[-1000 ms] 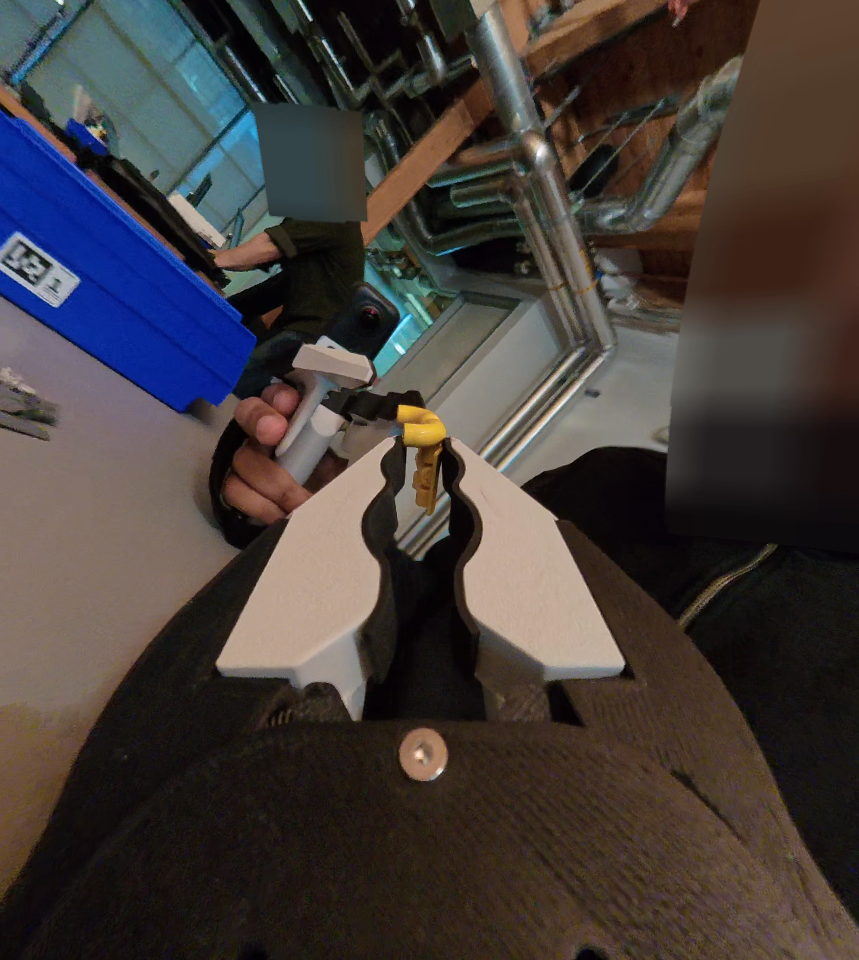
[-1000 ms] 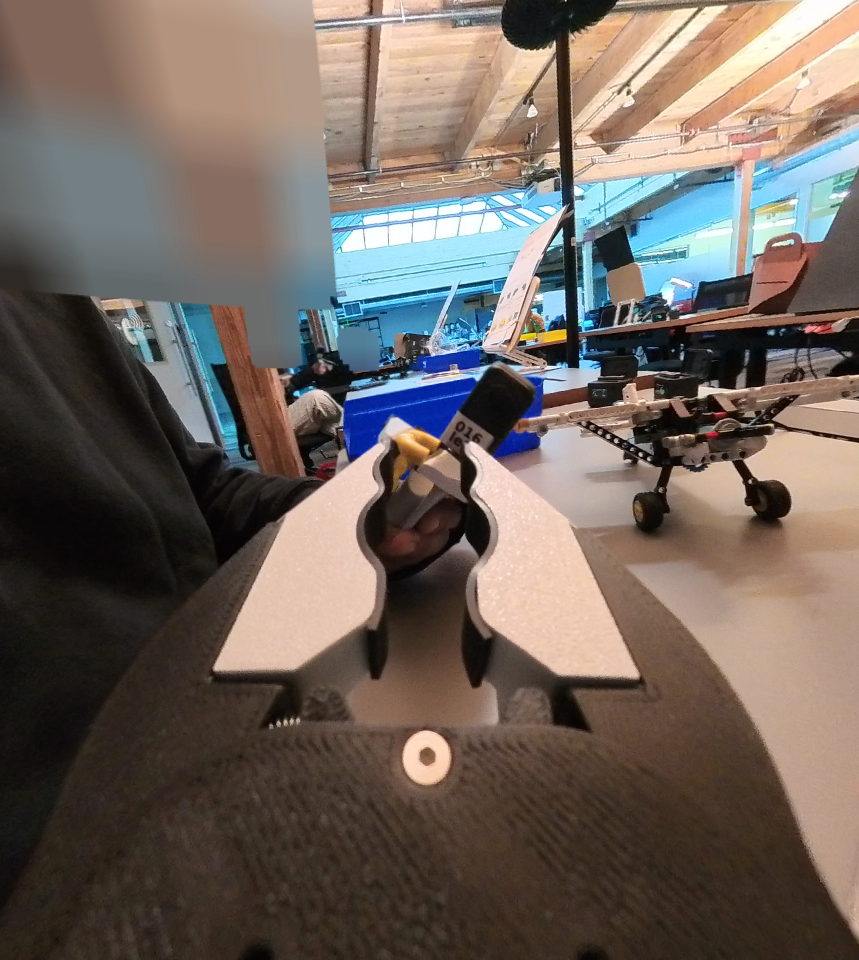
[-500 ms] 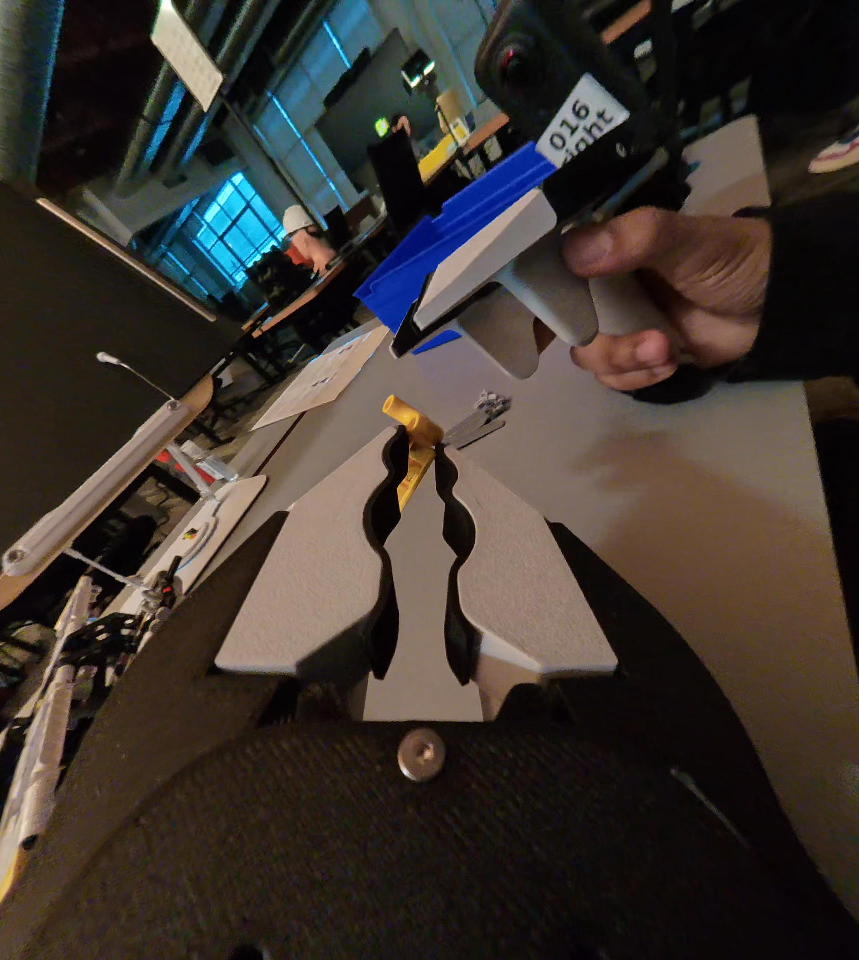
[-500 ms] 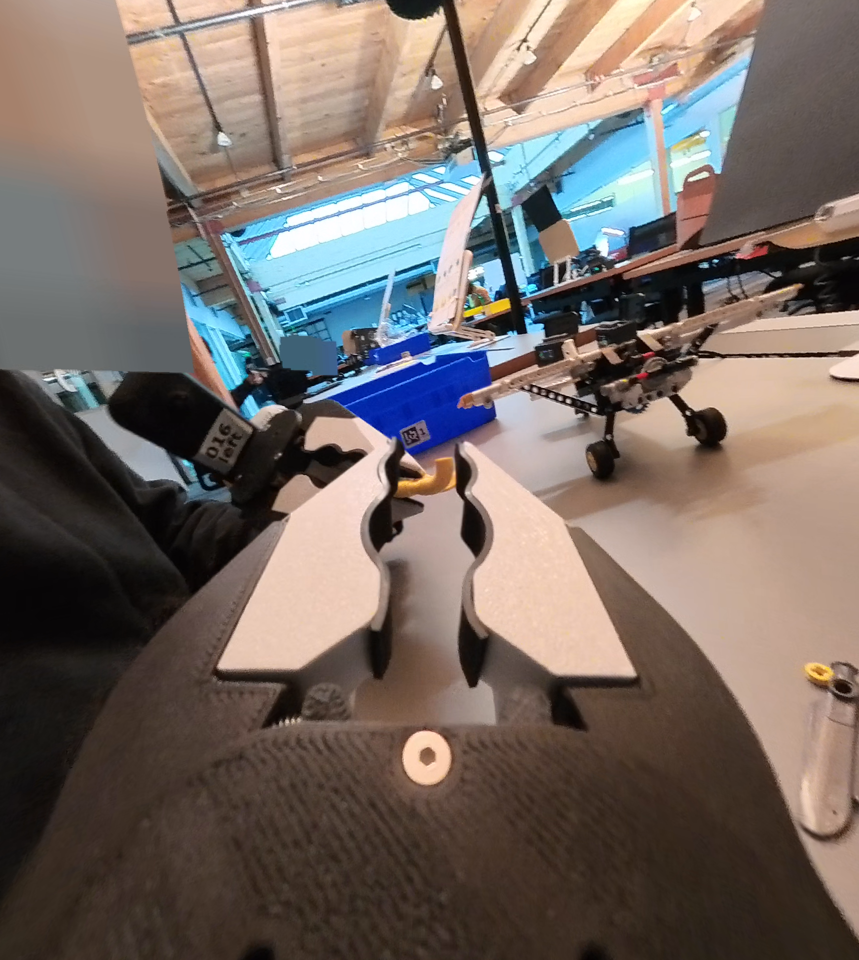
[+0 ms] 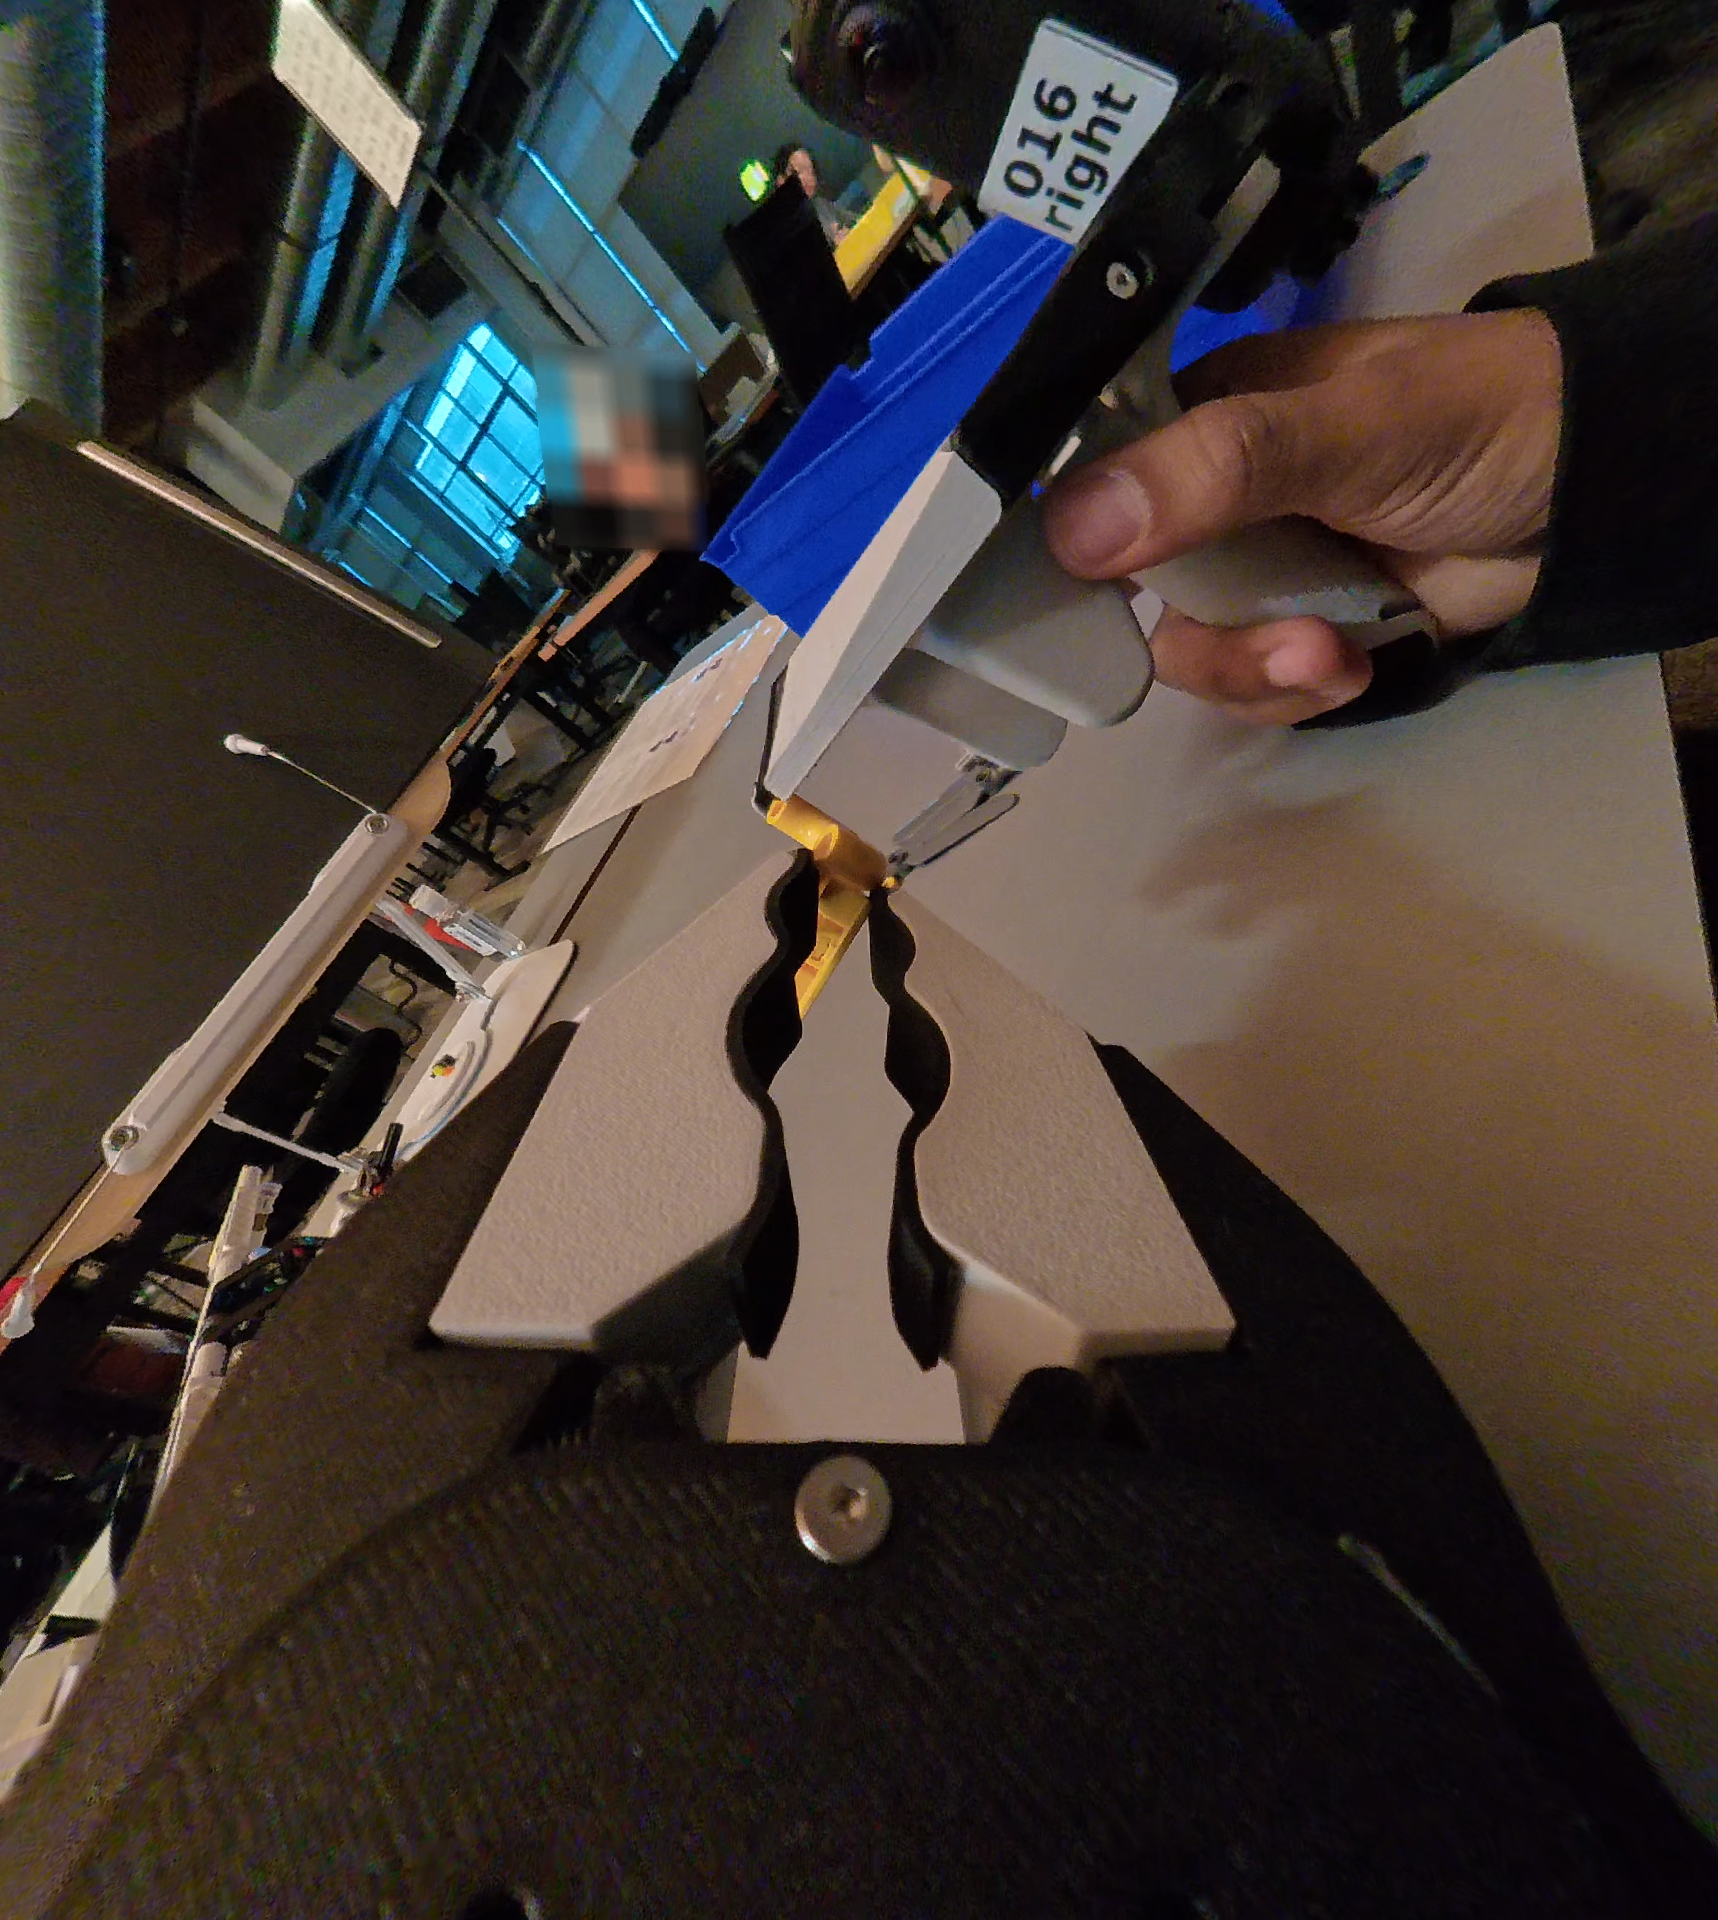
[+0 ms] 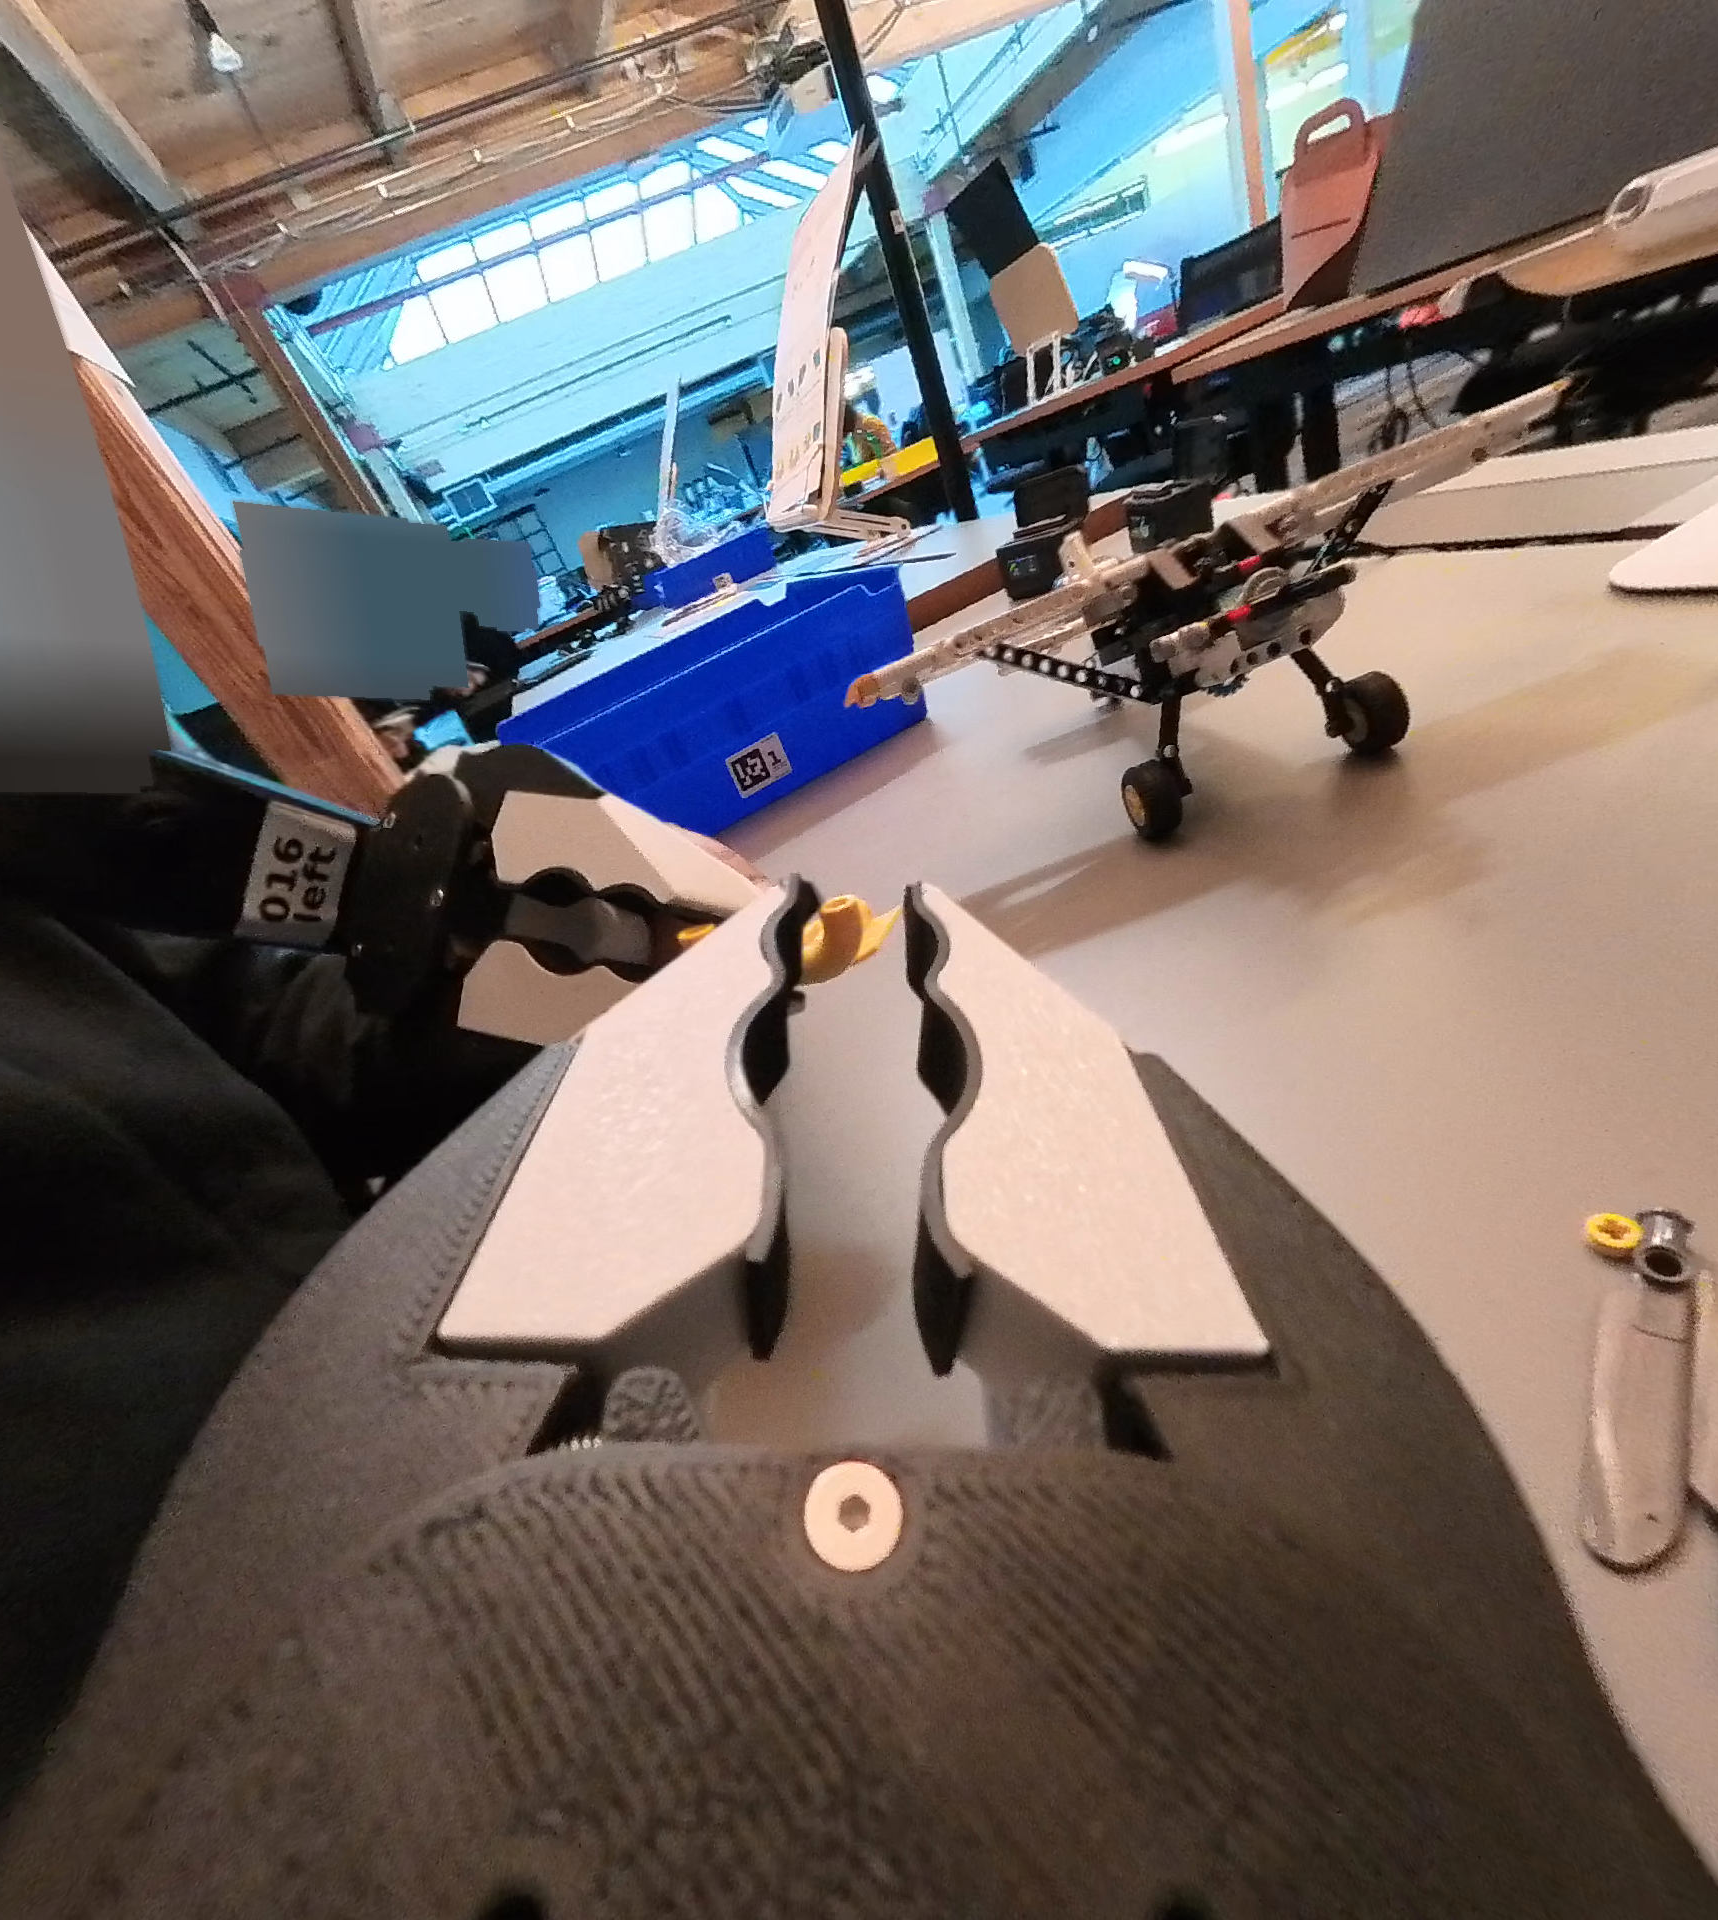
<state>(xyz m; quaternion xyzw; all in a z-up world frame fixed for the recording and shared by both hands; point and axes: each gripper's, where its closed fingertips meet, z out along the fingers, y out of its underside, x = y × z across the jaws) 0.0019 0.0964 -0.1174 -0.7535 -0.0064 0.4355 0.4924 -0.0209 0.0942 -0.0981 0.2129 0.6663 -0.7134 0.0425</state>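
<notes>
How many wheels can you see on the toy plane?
2. The toy plane stands on the grey table. One wheel is nearer the camera; the other wheel is farther right, under the body. More may be hidden behind it.

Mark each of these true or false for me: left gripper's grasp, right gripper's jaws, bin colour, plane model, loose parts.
1. The left gripper grips a yellow part. True.
2. The right gripper is clamped shut on the yellow part. False: its jaws stand open, with the part at the tips between them.
3. The bin on the table is red. False: it is blue.
4. A plane model stands on its wheels. True.
5. The grey blades lie inside the bin. False: they lie on the table.
</notes>
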